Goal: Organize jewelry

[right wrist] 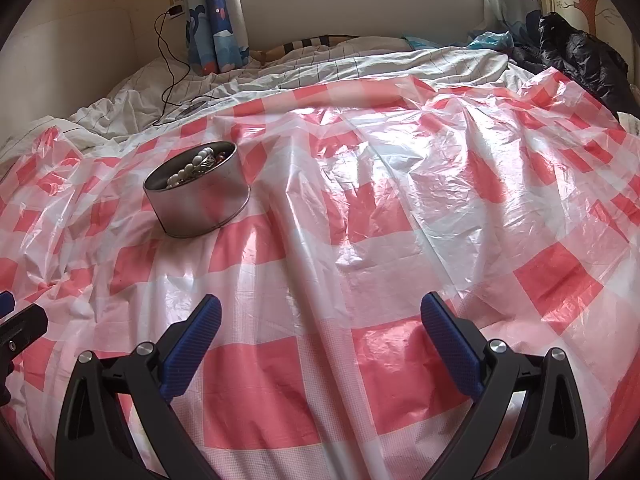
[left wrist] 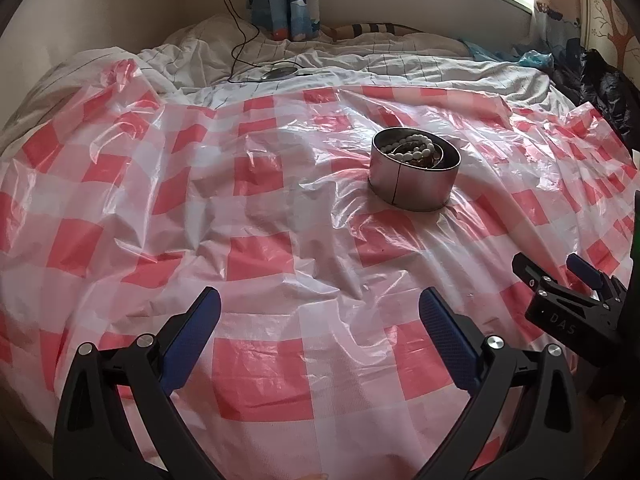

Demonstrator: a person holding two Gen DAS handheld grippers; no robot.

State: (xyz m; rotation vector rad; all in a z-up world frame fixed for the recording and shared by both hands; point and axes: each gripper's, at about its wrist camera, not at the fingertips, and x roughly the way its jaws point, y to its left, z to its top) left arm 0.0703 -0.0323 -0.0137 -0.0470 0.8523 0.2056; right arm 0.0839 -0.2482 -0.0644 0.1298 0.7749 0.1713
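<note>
A round silver tin (left wrist: 412, 186) stands on the red-and-white checked plastic sheet (left wrist: 256, 216), right of centre in the left wrist view. A white bead bracelet (left wrist: 412, 150) and darker jewelry lie inside it. In the right wrist view the same tin (right wrist: 198, 210) sits at the upper left with the white beads (right wrist: 188, 172) in it. My left gripper (left wrist: 320, 304) is open and empty, well short of the tin. My right gripper (right wrist: 320, 308) is also open and empty over the sheet, right of the tin. The right gripper (left wrist: 560, 276) shows at the left view's right edge.
The checked sheet (right wrist: 400, 200) covers a bed with a rumpled white quilt (left wrist: 280, 56) behind it. A black charger cable (left wrist: 236, 20) runs from the wall onto the quilt. Dark clothing (right wrist: 580, 52) is piled at the far right; curtains (right wrist: 216, 12) hang below the window.
</note>
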